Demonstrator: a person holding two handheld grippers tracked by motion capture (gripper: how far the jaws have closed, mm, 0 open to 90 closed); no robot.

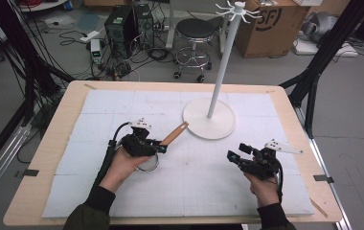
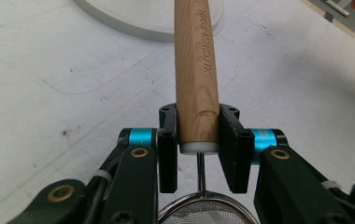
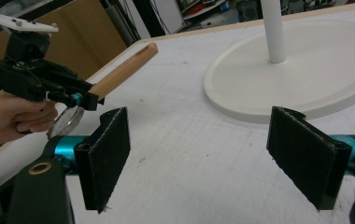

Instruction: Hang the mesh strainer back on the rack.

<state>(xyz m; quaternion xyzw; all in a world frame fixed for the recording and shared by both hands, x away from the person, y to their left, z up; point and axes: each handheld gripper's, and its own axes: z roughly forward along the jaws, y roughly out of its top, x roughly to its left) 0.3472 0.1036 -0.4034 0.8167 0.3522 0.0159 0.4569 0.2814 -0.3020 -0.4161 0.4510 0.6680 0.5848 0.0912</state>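
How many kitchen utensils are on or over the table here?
1: a wooden-handled strainer, clamped by its handle in the left gripper, left of the white stand's base.

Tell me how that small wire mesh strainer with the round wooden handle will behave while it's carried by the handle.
The wooden-handled mesh strainer probably stays stiff: the handle is solid wood on a thin metal stem. It looks light, since the mesh bowl is thin wire. The round, smooth handle might twist between the left gripper pads, which clamp near the bowl end, so the long handle sticks out ahead.
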